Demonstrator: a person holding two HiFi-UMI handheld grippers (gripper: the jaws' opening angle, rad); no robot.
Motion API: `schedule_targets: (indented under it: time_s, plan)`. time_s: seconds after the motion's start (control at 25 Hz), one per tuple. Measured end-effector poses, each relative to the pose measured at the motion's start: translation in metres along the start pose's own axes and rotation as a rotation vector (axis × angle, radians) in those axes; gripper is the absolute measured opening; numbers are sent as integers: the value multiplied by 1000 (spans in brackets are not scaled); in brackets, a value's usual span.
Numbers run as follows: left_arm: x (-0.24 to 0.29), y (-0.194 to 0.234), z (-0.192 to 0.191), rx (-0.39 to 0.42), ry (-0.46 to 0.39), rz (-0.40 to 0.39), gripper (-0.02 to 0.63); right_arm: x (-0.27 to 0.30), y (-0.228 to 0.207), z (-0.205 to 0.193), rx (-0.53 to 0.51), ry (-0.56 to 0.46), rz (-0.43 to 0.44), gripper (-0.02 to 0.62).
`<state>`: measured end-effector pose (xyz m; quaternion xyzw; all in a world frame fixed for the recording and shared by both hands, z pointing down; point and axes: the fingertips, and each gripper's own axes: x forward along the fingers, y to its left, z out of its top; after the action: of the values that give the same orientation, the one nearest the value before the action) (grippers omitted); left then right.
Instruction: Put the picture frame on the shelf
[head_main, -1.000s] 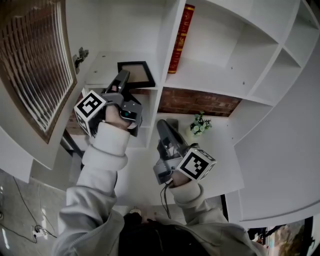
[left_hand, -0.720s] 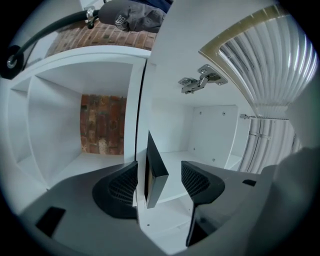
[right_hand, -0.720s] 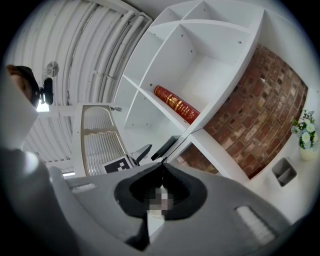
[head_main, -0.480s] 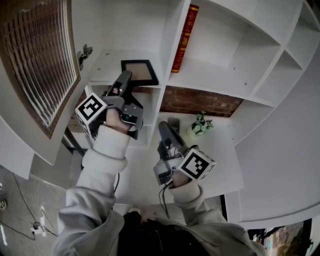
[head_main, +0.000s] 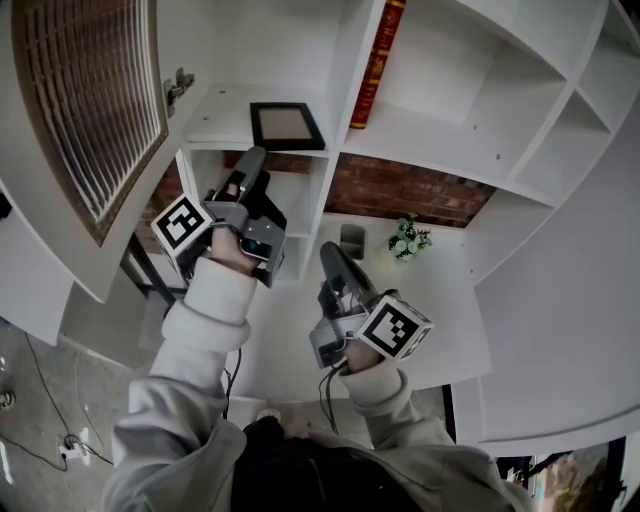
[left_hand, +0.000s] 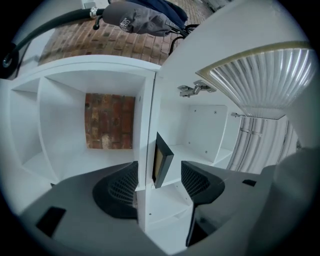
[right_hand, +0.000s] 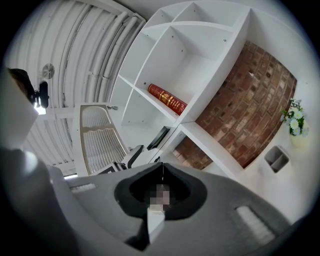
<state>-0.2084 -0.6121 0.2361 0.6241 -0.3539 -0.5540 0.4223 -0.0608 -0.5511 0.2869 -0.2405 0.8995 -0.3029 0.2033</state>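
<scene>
Left gripper (head_main: 252, 162) withdrawn from picture frame (head_main: 287, 125) | jaws just opened, gripping nothing | frame rests on shelf (head_main: 220, 125), just beyond them

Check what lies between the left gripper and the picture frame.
Only the front edge of the shelf, in the head view. The left gripper, jaws just opened and empty, sits below it; the picture frame rests on top.

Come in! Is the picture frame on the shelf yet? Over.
Left gripper just opened, empty. Right gripper shut, empty. Picture frame on shelf. Nothing blocking.
</scene>
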Motion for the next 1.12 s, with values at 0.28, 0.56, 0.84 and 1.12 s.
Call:
schedule_targets:
  time_s: [0.28, 0.56, 0.84, 1.12]
  plan:
    - [-25, 26, -25, 19, 66, 3, 248, -28, -24, -33, 2, 41, -61, 0]
    - [-51, 59, -62, 71, 168, 33, 245, -60, -33, -49, -2, 13, -107, 0]
    - [-92, 87, -107, 285, 254, 91, 142, -91, -39, -64, -16, -16, -186, 0]
    - [-147, 106, -143, 476, 341, 124, 7, -125, -41, -85, -85, 1, -241, 0]
